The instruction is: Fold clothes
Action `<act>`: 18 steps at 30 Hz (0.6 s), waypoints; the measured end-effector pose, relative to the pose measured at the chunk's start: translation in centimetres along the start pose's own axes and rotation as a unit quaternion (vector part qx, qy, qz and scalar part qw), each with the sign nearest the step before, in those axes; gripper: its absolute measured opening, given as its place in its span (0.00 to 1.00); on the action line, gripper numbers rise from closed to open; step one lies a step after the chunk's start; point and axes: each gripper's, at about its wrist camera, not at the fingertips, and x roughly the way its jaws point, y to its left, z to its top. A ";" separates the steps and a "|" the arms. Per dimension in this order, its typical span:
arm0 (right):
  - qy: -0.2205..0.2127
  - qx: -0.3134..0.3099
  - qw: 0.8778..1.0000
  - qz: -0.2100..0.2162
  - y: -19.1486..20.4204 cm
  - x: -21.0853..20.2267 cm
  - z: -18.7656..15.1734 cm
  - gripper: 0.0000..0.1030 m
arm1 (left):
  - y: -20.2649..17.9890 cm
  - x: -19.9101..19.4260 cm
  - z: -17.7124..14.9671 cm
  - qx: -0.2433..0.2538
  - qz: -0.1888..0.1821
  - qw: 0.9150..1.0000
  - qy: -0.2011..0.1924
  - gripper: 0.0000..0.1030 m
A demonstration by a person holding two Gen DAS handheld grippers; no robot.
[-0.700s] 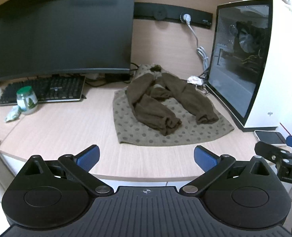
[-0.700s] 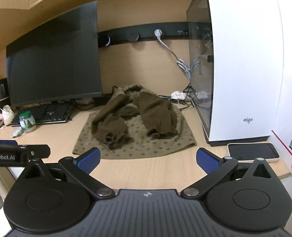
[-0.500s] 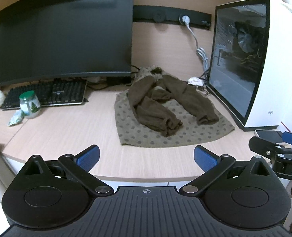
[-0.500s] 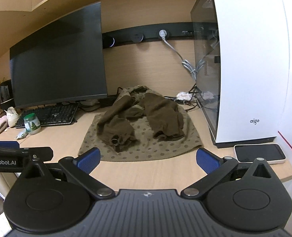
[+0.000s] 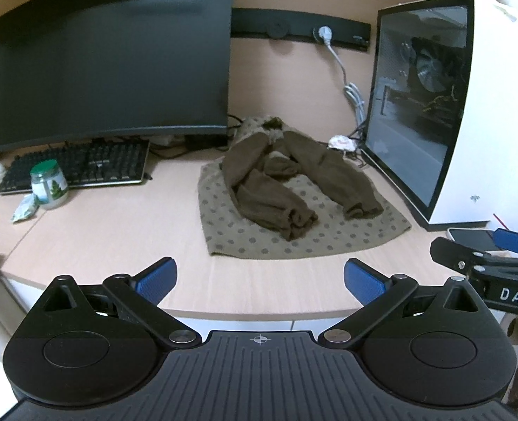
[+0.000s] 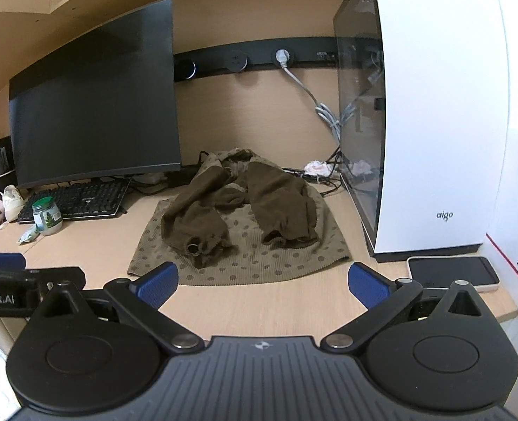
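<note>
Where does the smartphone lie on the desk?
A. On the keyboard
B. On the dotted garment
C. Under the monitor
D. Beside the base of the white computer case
D: the smartphone lies flat on the desk, right in front of the base of the white computer case.

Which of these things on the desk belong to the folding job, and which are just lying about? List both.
For the job:
- polka-dot garment, spread on the desk, brown sleeves laid over it
- left gripper, open
- right gripper, open

Lying about:
- monitor
- keyboard
- green-lidded jar
- white computer case
- phone
- cables
</note>
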 end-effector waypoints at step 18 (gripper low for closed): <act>0.008 0.003 1.000 0.009 0.3 -0.5 -0.2 1.00 | 0.0 -0.1 0.0 -0.001 -0.004 1.000 0.009 1.00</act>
